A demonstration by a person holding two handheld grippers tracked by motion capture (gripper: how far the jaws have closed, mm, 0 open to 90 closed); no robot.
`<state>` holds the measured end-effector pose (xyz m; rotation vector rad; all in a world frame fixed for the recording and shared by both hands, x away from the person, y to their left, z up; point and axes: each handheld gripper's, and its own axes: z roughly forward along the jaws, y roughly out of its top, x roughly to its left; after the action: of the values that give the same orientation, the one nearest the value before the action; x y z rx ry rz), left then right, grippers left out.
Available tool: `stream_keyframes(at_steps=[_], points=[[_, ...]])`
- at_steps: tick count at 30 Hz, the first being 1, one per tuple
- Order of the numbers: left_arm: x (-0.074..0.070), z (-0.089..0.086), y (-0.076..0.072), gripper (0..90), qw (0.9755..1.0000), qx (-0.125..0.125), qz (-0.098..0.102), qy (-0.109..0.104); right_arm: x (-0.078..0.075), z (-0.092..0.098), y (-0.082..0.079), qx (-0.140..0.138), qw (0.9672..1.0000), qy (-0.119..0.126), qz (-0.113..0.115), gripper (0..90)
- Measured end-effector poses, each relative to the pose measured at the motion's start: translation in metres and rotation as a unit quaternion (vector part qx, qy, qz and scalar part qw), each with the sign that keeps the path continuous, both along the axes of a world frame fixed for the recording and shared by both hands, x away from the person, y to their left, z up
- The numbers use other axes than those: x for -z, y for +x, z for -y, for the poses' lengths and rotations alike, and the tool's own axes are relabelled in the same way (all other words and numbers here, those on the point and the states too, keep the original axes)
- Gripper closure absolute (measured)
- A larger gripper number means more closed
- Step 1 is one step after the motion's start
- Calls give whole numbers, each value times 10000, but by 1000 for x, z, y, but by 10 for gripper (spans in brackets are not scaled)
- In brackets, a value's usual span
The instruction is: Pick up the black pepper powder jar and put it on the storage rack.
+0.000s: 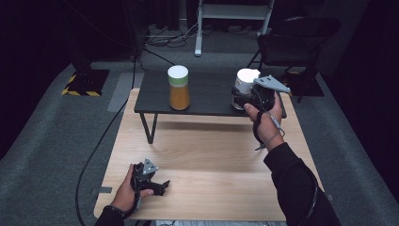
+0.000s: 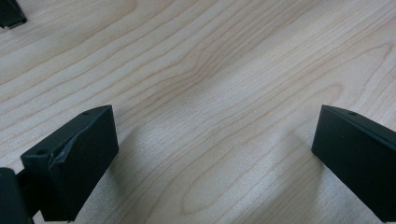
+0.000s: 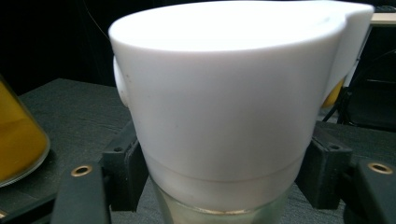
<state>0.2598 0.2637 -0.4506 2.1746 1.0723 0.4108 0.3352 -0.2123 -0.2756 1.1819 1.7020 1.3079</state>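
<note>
White-capped jar [image 3: 219,107] clenched in right tool [image 1: 244,96], forearm outstretched over black shelf [image 1: 207,89].

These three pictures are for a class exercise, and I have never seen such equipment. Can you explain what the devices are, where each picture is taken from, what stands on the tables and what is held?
A person holds a hand-operated claw in each hand; there is no robot arm. The high view looks down from above the person. The left claw rests open on the light wooden table, and its own camera shows two black jaws wide apart over bare wood. The right claw is shut on a white-lidded glass jar at the low black table; its camera sees the jar close up between the jaws. A green-lidded jar of orange contents stands farther left on the black table.
</note>
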Motion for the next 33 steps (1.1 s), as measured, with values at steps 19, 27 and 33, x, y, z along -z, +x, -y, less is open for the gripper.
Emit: stream_keyframes(at_steps=[19,27,33], points=[[0,0,0,4,10000,15,10,0,8,4,3,26,9998,212,-39,286],[0,0,0,4,10000,17,12,4,7,6,3,51,9996,279,-73,236],[0,0,0,4,10000,13,10,-1,7,4,3,100,9997,208,-47,199]])
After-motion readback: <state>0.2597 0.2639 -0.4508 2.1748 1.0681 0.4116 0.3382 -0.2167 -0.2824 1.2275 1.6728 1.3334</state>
